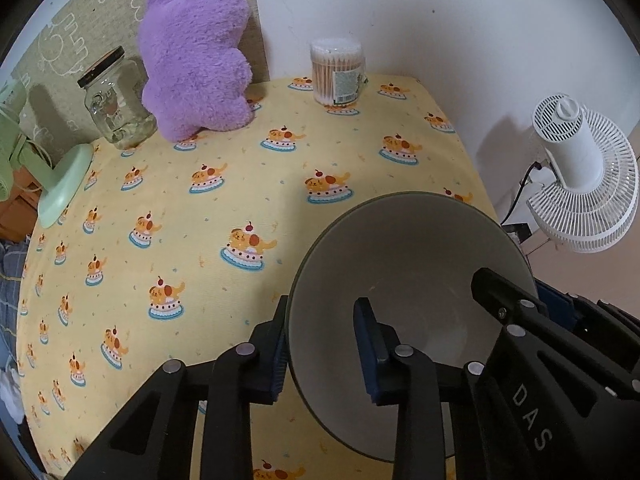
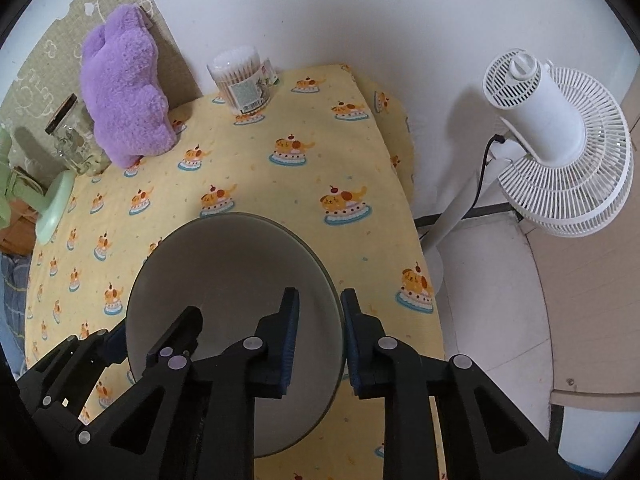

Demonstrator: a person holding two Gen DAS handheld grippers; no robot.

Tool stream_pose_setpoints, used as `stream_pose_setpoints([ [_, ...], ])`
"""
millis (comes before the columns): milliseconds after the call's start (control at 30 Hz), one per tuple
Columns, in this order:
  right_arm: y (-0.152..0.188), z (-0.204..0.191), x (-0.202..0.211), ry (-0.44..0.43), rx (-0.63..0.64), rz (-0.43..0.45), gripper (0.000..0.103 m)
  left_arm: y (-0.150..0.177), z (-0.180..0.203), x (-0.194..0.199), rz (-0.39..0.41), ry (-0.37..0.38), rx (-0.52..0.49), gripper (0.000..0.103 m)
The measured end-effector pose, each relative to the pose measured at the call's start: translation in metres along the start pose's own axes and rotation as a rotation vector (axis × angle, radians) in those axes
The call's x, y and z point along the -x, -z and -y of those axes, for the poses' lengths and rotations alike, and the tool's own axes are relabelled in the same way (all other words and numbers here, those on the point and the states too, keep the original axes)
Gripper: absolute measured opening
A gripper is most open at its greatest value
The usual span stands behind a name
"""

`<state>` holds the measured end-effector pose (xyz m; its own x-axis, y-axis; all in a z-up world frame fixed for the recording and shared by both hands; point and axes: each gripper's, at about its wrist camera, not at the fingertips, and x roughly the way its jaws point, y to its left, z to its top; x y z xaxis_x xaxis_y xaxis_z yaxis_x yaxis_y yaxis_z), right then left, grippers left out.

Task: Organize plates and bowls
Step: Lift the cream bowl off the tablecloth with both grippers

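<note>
One grey bowl (image 1: 408, 280), dark rim, pale inside, at the near right part of the surface (image 1: 240, 200), which wears a yellow cloth printed with dogs on cakes. Whether the bowl rests on the cloth or is lifted off it: cannot tell.

Left claw (image 1: 322, 350): straddles the bowl's left wall, one finger outside, one inside. Gap between the fingers looks wider than the wall; cannot tell if it is pinching or merely spread around the rim.

Right claw (image 2: 320, 340): straddles the right wall of the same bowl (image 2: 236, 280), fingers close on either side of the rim. Looks like a pinch, but pad contact is not clear.

Each claw shows in the other's view, on the opposite rim.

Back of surface: purple plush cushion (image 1: 196, 52), glass jar (image 1: 116, 104) with black lid beside it, tub of cotton swabs (image 1: 338, 72) toward the far right corner. Green lamp base (image 1: 64, 184) at the left edge. White fan (image 2: 560, 136) stands off the right side.
</note>
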<state>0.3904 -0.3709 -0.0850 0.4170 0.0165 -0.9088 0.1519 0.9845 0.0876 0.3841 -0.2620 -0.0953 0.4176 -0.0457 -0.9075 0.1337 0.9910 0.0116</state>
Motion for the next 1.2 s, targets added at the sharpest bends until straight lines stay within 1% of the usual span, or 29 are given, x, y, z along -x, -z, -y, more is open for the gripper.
stream_pose_setpoints([
  [233,0.001,-0.002,0.002,0.000,0.010,-0.006,0.025,0.001,-0.002,0.003,-0.005,0.001,-0.001,0.029],
  [333,0.004,-0.002,0.007,0.000,0.008,-0.002,0.025,0.003,-0.001,0.007,0.005,0.004,-0.006,0.029],
  [500,0.010,-0.003,0.015,0.005,0.005,-0.011,0.025,0.011,-0.003,0.014,-0.003,0.012,-0.002,0.029],
  [867,0.034,-0.017,0.051,0.005,0.018,0.014,0.025,0.032,-0.016,0.046,0.023,0.026,0.008,0.029],
  [1200,0.063,-0.043,0.094,0.036,0.017,0.059,0.025,0.058,-0.040,0.086,0.063,0.060,-0.005,0.029],
])
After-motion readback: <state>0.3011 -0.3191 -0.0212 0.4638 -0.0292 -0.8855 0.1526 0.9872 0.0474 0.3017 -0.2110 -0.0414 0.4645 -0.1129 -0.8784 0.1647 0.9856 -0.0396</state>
